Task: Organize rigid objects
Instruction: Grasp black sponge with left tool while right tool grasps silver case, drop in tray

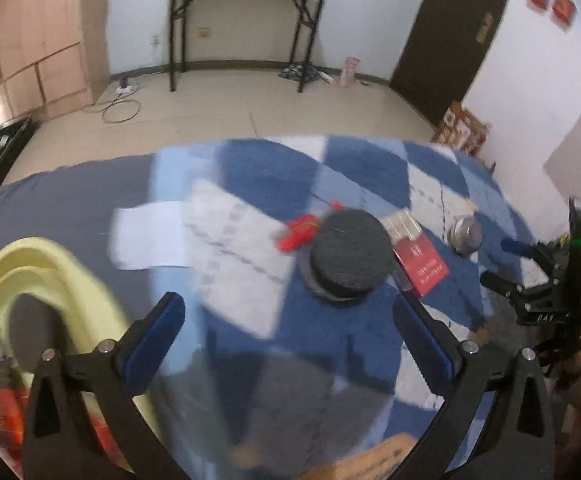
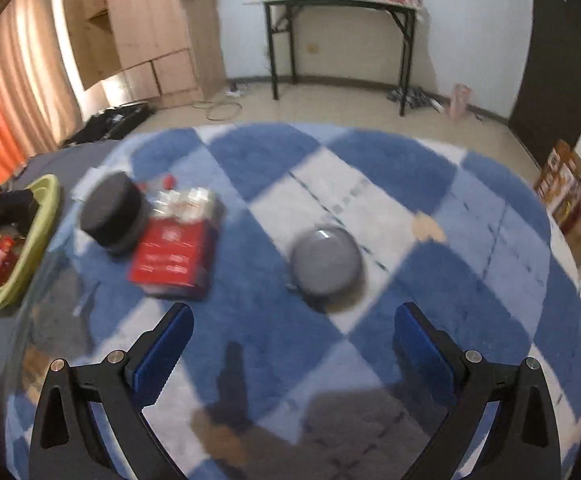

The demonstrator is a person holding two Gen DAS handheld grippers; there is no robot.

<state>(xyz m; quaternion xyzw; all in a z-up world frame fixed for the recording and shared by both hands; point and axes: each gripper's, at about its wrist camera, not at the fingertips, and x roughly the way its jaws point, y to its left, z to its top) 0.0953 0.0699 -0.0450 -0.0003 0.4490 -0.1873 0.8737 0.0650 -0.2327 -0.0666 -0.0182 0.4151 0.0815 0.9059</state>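
A dark round speaker [image 1: 350, 256] [image 2: 112, 212] stands on the blue-and-white checked blanket [image 1: 258, 176] [image 2: 410, 168]. A red box [image 1: 420, 258] [image 2: 174, 254] lies next to it. A small red object [image 1: 298, 232] lies to the speaker's left. A grey round tin [image 2: 326, 262] [image 1: 466, 234] lies further right. A yellow-green basket [image 1: 62, 276] [image 2: 30, 240] on the left holds red packets. My left gripper [image 1: 290, 320] is open and empty, just short of the speaker. My right gripper [image 2: 293, 330] is open and empty, near the tin; it also shows in the left wrist view [image 1: 546, 276].
A white paper [image 1: 150, 236] lies on the blanket. Beyond the bed are a black-legged table [image 1: 246, 28] [image 2: 342, 36], a wooden wardrobe [image 1: 42, 48] [image 2: 146, 32], a dark door [image 1: 458, 36] and boxes [image 2: 570, 188] on the floor.
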